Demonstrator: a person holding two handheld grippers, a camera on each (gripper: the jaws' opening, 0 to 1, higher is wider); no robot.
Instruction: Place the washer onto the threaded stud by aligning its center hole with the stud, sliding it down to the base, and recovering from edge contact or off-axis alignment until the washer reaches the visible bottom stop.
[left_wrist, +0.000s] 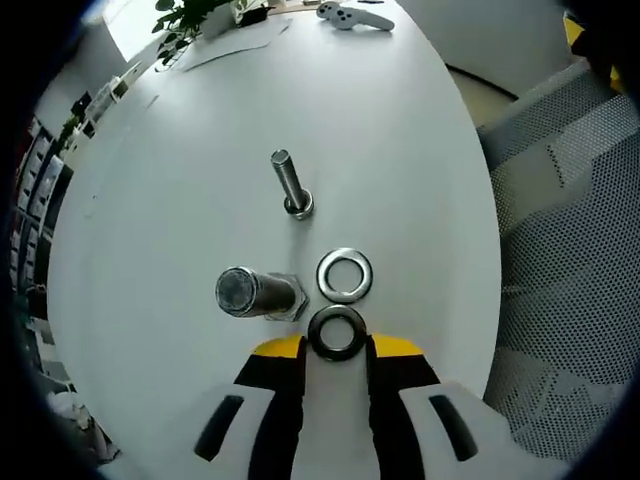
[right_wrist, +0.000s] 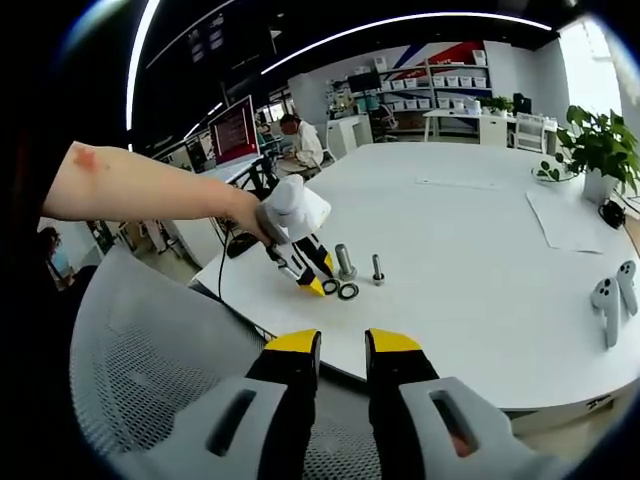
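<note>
A large threaded stud (left_wrist: 258, 293) stands on its hex base on the white table (left_wrist: 200, 150). A thinner bolt (left_wrist: 290, 185) stands upright beyond it. A silver washer (left_wrist: 323, 275) lies flat just right of the large stud. My left gripper (left_wrist: 337, 345) is shut on a dark washer (left_wrist: 337, 313), held flat between its yellow tips, close beside the stud's base. From the right gripper view, the left gripper (right_wrist: 322, 283) reaches over the table edge to the stud (right_wrist: 344, 262), the thinner bolt (right_wrist: 377, 268) and the silver washer (right_wrist: 348, 291). My right gripper (right_wrist: 343, 345) hangs open and empty, off the table.
A grey mesh chair (right_wrist: 150, 380) sits under my right gripper, at the table's near edge. A person's bare arm (right_wrist: 140, 195) holds the left gripper. White controllers (right_wrist: 610, 295), a paper sheet (right_wrist: 570, 220) and a potted plant (right_wrist: 590, 150) are on the table's right side.
</note>
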